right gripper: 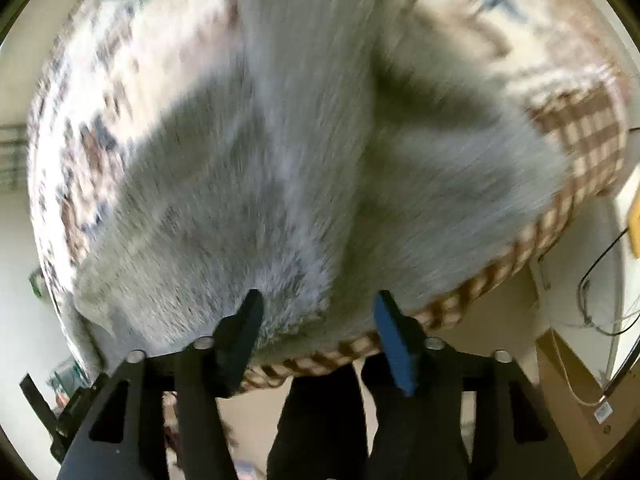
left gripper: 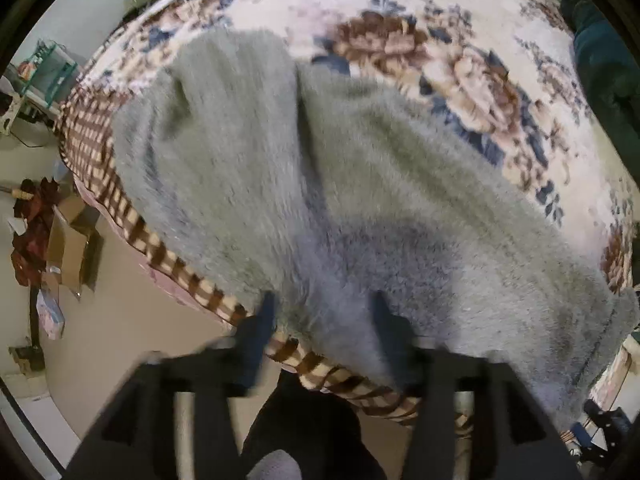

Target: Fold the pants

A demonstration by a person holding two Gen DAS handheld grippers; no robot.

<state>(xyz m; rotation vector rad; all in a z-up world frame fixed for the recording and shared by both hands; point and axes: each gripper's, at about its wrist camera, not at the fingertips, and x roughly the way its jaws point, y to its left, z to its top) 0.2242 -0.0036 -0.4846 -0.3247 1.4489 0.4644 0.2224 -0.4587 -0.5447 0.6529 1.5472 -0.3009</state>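
A: The left tongs (left gripper: 322, 312) stand apart above the near edge of the grey fleece pants (left gripper: 320, 184), nothing clamped between the pads; the right tongs (right gripper: 318, 312) are apart too, poised over the same fuzzy cloth near the bed's edge, gripping nothing.

B: And where do the pants lie?

A: Spread on the bed, on a floral blanket (left gripper: 460, 40) with a brown checked border (left gripper: 160, 248); the cloth reaches that border on the near side; a dark fold line runs down its middle; the right view is blurred, so finer creases are hard to make out.

B: Anything around them?

A: In the left view, a cardboard box (left gripper: 68, 244) and a dark red bundle (left gripper: 30, 232) on the floor beside the bed; a dark green cloth (left gripper: 600, 52) at the far right of the blanket; in the right view, another cardboard box (right gripper: 576, 400) and a black cable (right gripper: 600, 280) near the bed; the person's dark trouser legs (right gripper: 320, 420) stand just below the border, between the tongs.
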